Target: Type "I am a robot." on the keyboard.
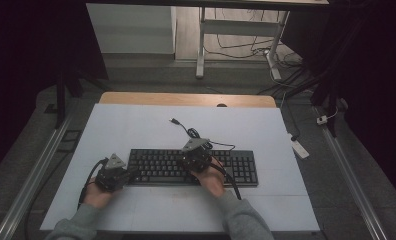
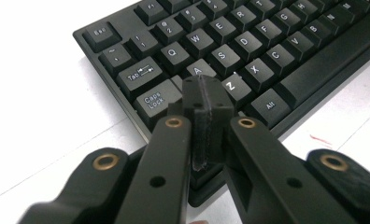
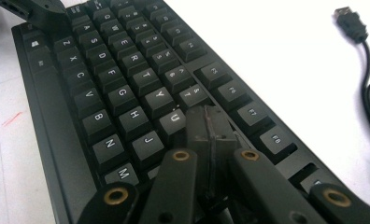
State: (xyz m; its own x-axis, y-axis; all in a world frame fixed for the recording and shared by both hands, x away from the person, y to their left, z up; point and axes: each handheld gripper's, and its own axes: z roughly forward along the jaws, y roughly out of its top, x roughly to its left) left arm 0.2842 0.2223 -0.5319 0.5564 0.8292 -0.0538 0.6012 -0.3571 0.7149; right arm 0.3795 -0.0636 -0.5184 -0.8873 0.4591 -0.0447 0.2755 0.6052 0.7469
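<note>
— Seen from the high view, where is the keyboard (image 1: 193,167)?
— Mid-worktop (image 1: 136,130), near side; left tongs (image 1: 131,175) at its left end.
— Left gripper view?
— Tongs closed, empty, over A.
— Right gripper view?
— Right tongs (image 3: 209,135) closed beside U.

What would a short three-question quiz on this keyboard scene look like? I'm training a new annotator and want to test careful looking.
1. True or false: both grippers have their jaws pressed together.
2. Over which end of the keyboard is the left gripper?
A. its left end, near Caps Lock
B. the number pad
C. the arrow keys
3. Where does the USB plug of the keyboard's cable lie?

Key
1. True: the left gripper and the right gripper both have their jaws closed, holding nothing.
2. A.
3. Loose on the white table behind the keyboard, plugged into nothing.
</note>
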